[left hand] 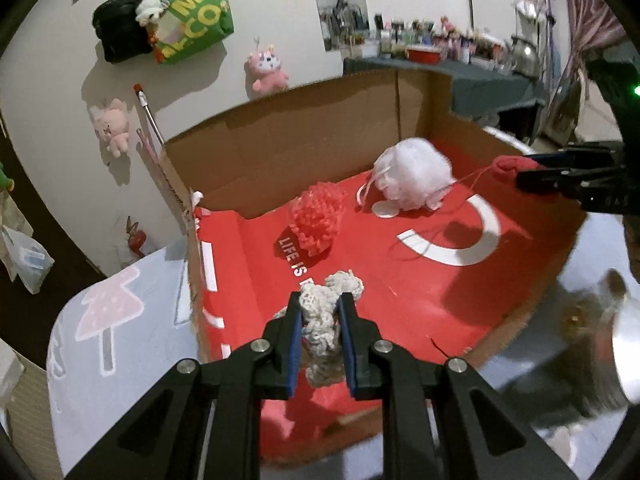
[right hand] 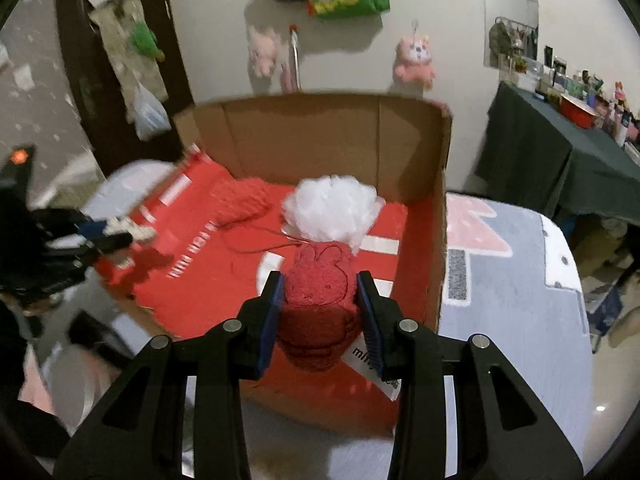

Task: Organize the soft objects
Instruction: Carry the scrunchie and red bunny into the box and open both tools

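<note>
Plush toys hang on the white wall behind an open cardboard box with a red printed floor (left hand: 460, 300). Left gripper (left hand: 320, 312) fingers clench a cream crocheted bundle (left hand: 324, 320) over it. Right gripper (right hand: 320, 292) fingers grasp a rolled red towel (right hand: 320, 292); only its own view shows the towel's embossed rabbit and white label (right hand: 370, 370).
</note>
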### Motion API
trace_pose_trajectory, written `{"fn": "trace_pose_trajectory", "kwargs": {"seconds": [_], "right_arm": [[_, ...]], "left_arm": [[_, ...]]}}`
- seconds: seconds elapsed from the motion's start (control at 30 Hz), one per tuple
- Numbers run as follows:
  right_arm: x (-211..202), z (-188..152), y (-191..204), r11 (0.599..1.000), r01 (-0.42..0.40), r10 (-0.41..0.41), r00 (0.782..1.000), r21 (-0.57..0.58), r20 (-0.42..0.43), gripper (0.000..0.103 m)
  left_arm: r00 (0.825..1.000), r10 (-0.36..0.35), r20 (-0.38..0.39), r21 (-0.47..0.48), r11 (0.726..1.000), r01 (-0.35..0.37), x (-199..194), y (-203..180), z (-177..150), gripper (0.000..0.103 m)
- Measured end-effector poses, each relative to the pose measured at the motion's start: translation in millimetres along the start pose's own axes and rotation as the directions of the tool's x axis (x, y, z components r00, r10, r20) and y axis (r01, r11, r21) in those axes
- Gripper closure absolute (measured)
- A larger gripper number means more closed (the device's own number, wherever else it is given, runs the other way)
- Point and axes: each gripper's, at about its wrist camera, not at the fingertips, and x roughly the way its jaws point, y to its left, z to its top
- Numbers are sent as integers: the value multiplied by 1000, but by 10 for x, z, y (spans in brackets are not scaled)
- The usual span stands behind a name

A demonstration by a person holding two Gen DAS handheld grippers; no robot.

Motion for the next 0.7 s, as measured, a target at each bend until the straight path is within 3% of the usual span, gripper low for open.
{"fn": "trace_pose_trajectory", "kwargs": {"seconds": [0.27, 0.4, 0.7], "right_arm": [[587, 116, 50, 989, 131, -142, 976, -73, -168, 68], [772, 137, 35, 983, 158, -175, 959, -91, -221, 68], [908, 138, 27, 980, 163, -187, 950, -114, -249, 65]], "left_arm": [[989, 59, -137, -2, 998, -60, 494, 30, 143, 85], [979, 74, -189, -9, 997, -77, 680, 59, 149, 85], [978, 87, -191, -15, 996, -92, 726, 75, 162, 81]]}}
